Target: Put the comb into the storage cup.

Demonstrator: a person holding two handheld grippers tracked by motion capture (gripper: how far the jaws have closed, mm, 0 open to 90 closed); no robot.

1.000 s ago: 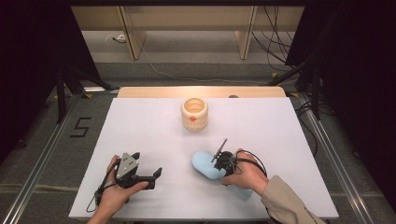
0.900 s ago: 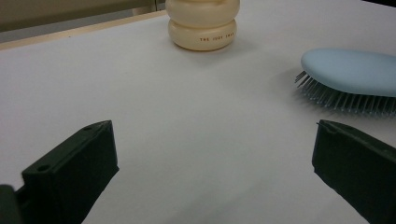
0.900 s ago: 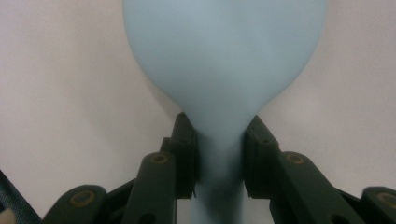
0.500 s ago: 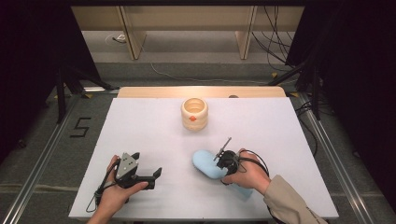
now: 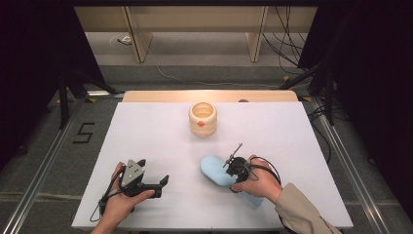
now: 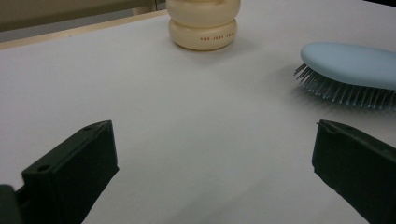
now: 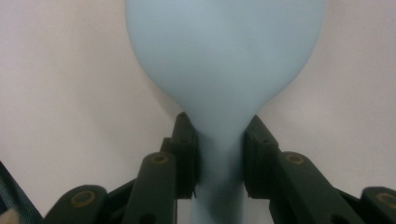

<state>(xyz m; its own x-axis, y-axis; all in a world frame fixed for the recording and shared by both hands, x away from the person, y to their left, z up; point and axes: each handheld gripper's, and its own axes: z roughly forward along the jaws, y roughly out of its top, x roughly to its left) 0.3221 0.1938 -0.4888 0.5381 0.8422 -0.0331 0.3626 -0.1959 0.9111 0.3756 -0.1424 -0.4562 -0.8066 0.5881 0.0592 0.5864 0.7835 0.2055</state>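
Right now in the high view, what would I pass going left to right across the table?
Left gripper, jaws open over bare table → cream ridged jar, farther back → light blue hairbrush → right gripper, jaws closed on the brush's neck.

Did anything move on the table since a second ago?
Nothing visibly moved. The right claw stays shut on the neck of the blue hairbrush, which lies bristles down on the white table. The left claw stays open and holds nothing. The cream jar stands where it was.
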